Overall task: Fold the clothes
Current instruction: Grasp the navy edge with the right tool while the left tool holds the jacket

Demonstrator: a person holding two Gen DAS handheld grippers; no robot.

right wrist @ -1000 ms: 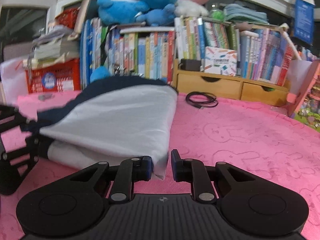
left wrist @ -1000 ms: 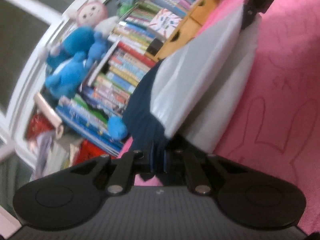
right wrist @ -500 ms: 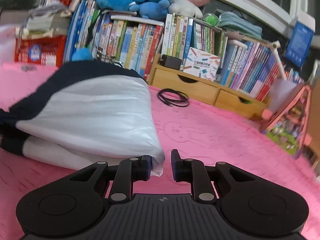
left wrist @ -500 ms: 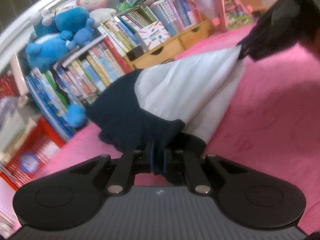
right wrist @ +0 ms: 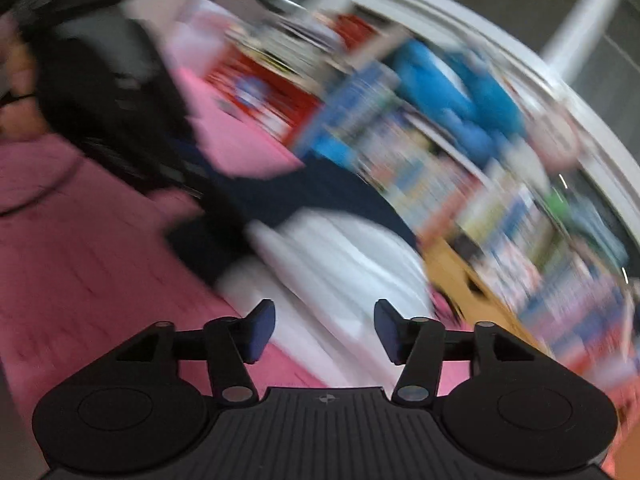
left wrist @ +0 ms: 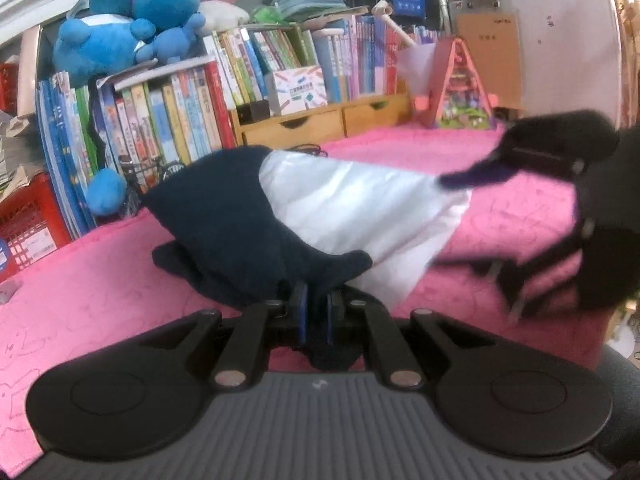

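Observation:
A navy and white garment (left wrist: pixel 320 216) lies folded in a low heap on the pink mat (left wrist: pixel 80 288). My left gripper (left wrist: pixel 316 314) is shut on its navy end, which hangs out from between the pads. The right wrist view is smeared by motion. In it my right gripper (right wrist: pixel 325 330) has its jaws opening. The garment's white part (right wrist: pixel 344 264) lies just beyond and between the tips, and neither pad presses on it. From the left wrist view, a blurred finger (left wrist: pixel 476 178) of the right gripper hovers at the garment's white edge.
A row of books (left wrist: pixel 180 116) and wooden drawers (left wrist: pixel 320 122) line the mat's far edge, with blue plush toys (left wrist: pixel 128 40) on top. A red crate (left wrist: pixel 28 228) stands far left, and a pink triangular toy (left wrist: pixel 460 88) far right.
My right gripper let go of the white hem, spread its jaws and rolled while shifting sideways. My left gripper rolled back to level and rose slightly, still clamped on the navy end.

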